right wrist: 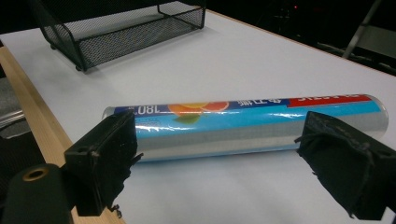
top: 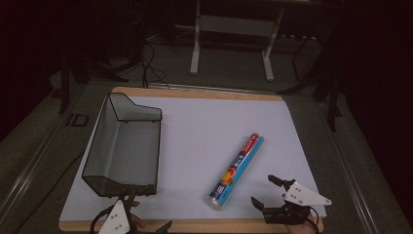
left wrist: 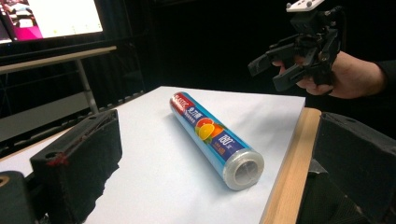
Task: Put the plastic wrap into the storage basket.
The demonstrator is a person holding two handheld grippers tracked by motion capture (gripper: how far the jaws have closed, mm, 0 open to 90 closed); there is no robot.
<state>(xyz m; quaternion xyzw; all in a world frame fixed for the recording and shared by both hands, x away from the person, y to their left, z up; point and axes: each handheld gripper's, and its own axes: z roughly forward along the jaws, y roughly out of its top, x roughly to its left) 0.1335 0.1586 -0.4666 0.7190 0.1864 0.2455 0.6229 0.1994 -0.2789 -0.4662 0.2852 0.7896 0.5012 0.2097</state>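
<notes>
Surface point(top: 195, 126): white sheet over a wood-edged board, dark floor around it. Wire mesh tray point(top: 124, 144) sits on the left side of the sheet, long axis running front to back, tall end at the far side, nothing visible inside. Plastic wrap roll point(top: 236, 170) lies flat right of centre, well apart from the tray, angled so its far end points up and to the right and its near end sits close to the front edge; blue label with a red band at the far end and fruit print near the middle, clear cap facing the left tool's camera. Right tool point(top: 267, 190) is at the front right corner, just beside the roll's near end, jaws wide apart, nothing between the pads; in the right gripper view the roll lies crosswise just beyond the jaw tips, not touched. Left tool point(top: 146, 214) is low at the front edge just below the tray's near end, jaws apart and empty.
</notes>
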